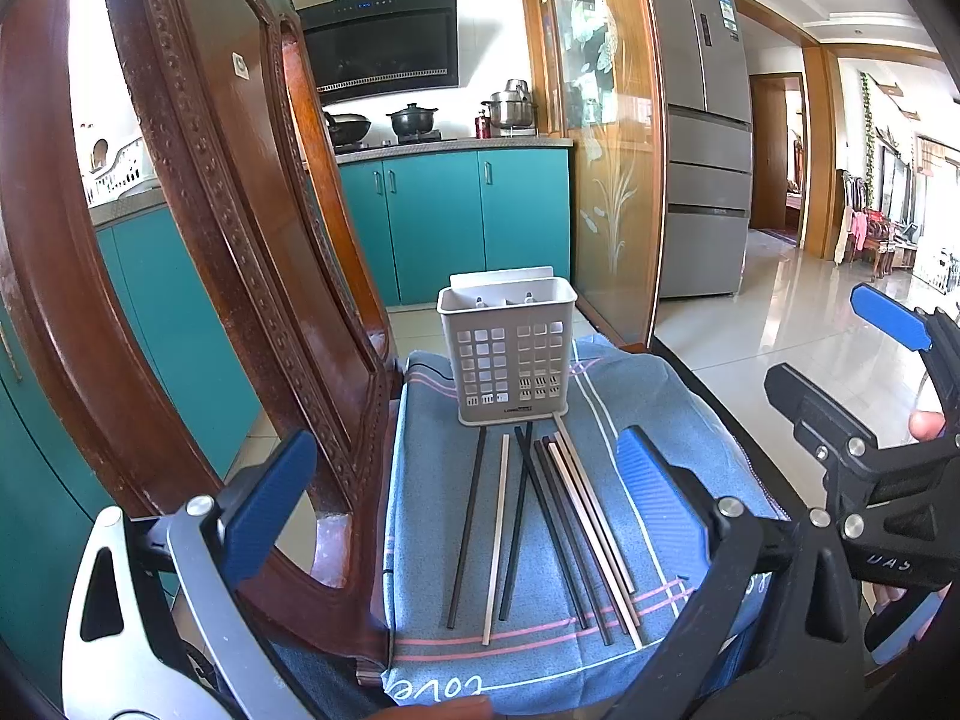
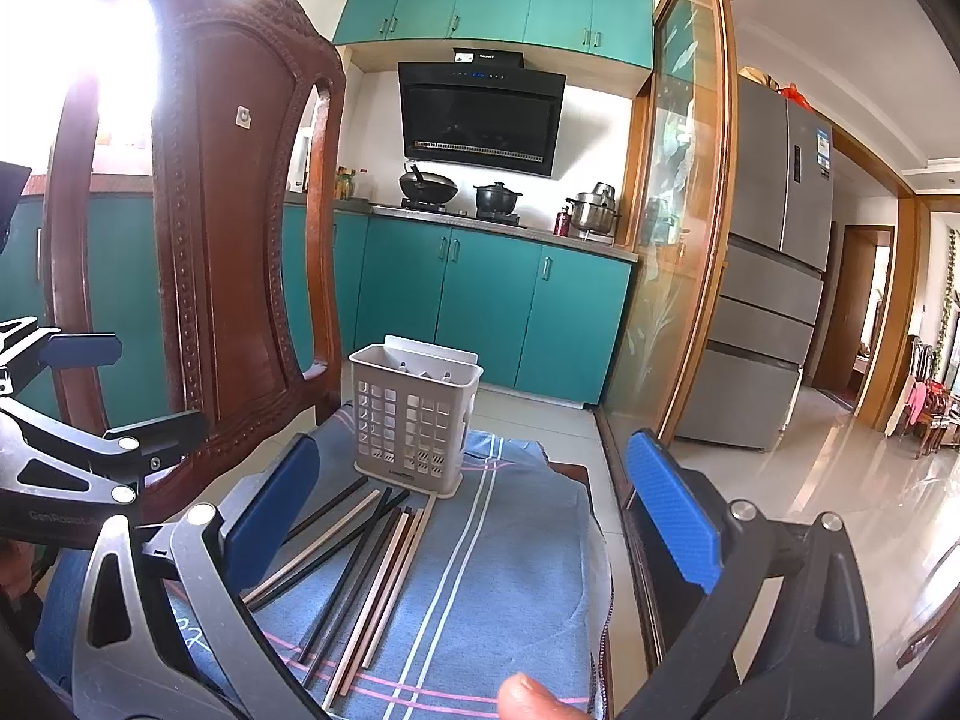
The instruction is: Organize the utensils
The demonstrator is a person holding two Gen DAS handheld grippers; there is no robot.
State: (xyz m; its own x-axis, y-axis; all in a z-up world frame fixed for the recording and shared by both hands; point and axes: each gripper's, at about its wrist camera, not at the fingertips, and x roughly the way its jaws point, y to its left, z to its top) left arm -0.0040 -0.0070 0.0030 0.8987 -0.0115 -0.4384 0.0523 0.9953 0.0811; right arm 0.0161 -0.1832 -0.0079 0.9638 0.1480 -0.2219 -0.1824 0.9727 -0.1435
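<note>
7 chopsticks, some black and some pale, lie loose on a blue cloth draped over a wooden chair seat. going left to right in the left wrist view: the chair back rises on the far left, then the left gripper with its blue pads spread wide and nothing between them, then the chopsticks directly ahead of and below that gap, then the right gripper off to the right, also released.

the sticks run lengthwise away from the left claw, near ends toward it and far ends touching or just short of the foot of a grey utensil holder. the holder stands upright at the far end of the cloth, straight ahead of the left claw. 2 sticks on the left lie apart from the rest; the others bunch together on the right, 1 black stick crossing at a slant.

in the right wrist view, the left gripper's frame shows at the left edge, then the chopsticks fan out ahead and to the left of the right gripper, whose pads are likewise parted and empty. the holder sits ahead and slightly left. a fingertip shows at the bottom edge.

judging from this, the left claw is nearer and better lined up. because the sticks point along its line of sight, its pads already straddle their width, so closing across 1 stick looks more natural than any turn of the wrist.
</note>
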